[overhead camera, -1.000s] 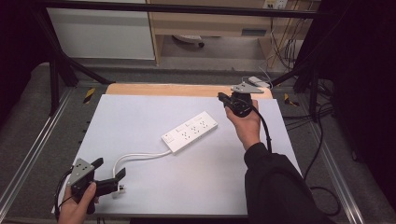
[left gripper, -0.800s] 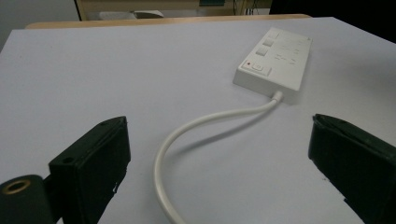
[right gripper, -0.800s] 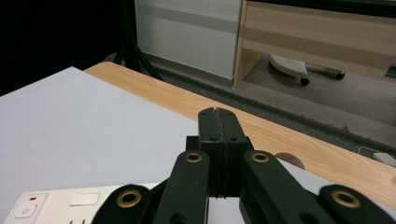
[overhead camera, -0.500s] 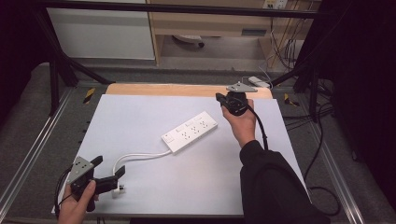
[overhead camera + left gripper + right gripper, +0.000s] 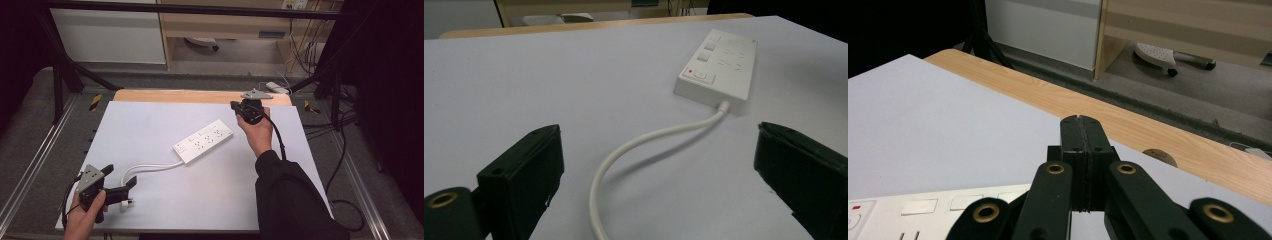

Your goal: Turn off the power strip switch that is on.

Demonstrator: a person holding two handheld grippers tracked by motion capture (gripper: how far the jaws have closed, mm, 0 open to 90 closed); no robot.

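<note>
Power strip (image 5: 202,142) lies near the middle of the white table sheet (image 5: 150,120), slanted so its far end points toward one o'clock and its switch end toward seven. Its white cable (image 5: 150,167) leaves the switch end, runs toward nine o'clock, then curls down to a plug (image 5: 127,202) at the sheet's near left. The left gripper (image 5: 120,185) sits at seven o'clock near the sheet's front edge, its jaws spread wide on either side of the cable without pressing on it; the left gripper view shows the cable (image 5: 634,150) running between the two black jaws, clear of both. The right gripper (image 5: 235,106) is held up at one o'clock, just beyond the strip's far end and close to the wooden table edge (image 5: 190,96); its jaws are pressed flat together with nothing between them. Broad bare sheet lies at eleven o'clock and again at five, between the strip and the front edge.
</note>
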